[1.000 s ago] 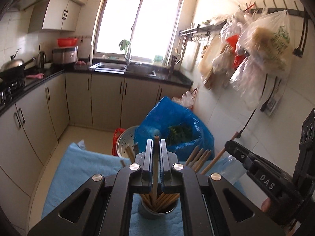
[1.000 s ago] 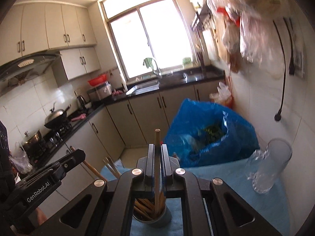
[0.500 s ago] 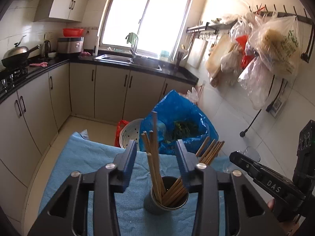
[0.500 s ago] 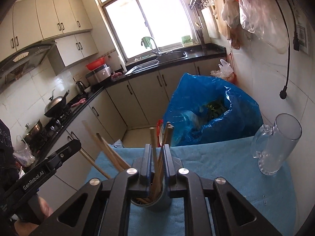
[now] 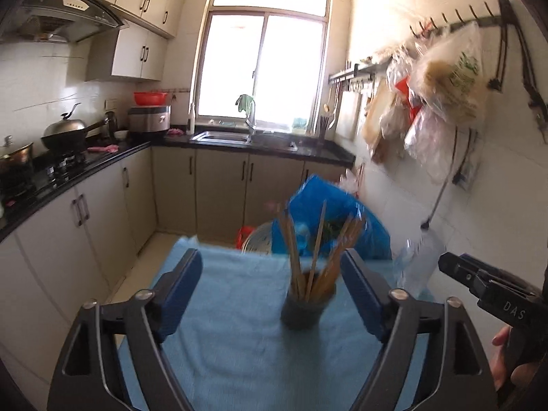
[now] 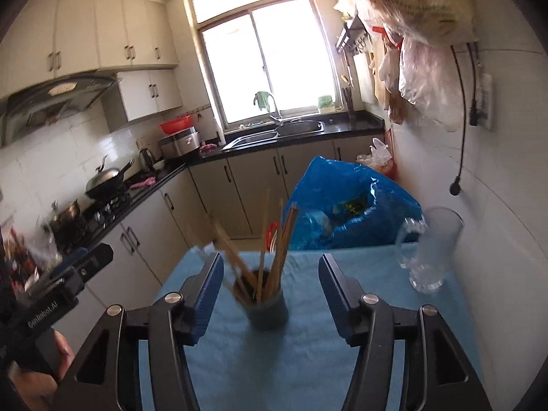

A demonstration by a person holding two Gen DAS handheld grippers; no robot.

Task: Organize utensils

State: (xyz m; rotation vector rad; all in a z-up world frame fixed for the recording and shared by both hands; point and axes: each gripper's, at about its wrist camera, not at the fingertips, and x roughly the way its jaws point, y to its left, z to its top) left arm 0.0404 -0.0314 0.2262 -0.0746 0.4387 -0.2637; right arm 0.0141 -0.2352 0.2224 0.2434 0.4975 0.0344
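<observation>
With both tongs clear of the cup [image 5: 306, 304], the step in hand reads as the release after dropping chopsticks [image 5: 316, 250] in. Left tongs [image 5: 270, 289]: jaws have just been opening, now spread wide, nothing pinched; the cup sits ahead between the blue pads, apart from both. Right tongs [image 6: 270, 294]: jaws also just opening, spread, empty; cup [image 6: 269, 310] ahead of the gap, touching neither pad. Chopsticks [image 6: 270, 253] stand bundled in the cup, fanned and leaning several ways, tips up. Cup stands upright on the blue cloth [image 5: 239, 335] covering the worktop, roughly mid-cloth. Glass jug [image 6: 430, 250] stands on the cloth at its right edge, near the wall, well apart from the cup. Blue bag [image 6: 346, 212] bulks behind the worktop's far edge. Each view catches the other tool at its border, with a bit of a hand [image 5: 503, 359] on the handle. Frames are motion-blurred, so fine detail on the sticks is poor. No loose utensils show on the cloth in either view; judgement: the sorting looks near done, or the remaining pieces lie out of frame. Next move likely calls for drawing both tongs back without clipping the leaning sticks, then finding any leftover utensil before reaching in. Risk: a pad catching a splayed stick could tip the cup.
</observation>
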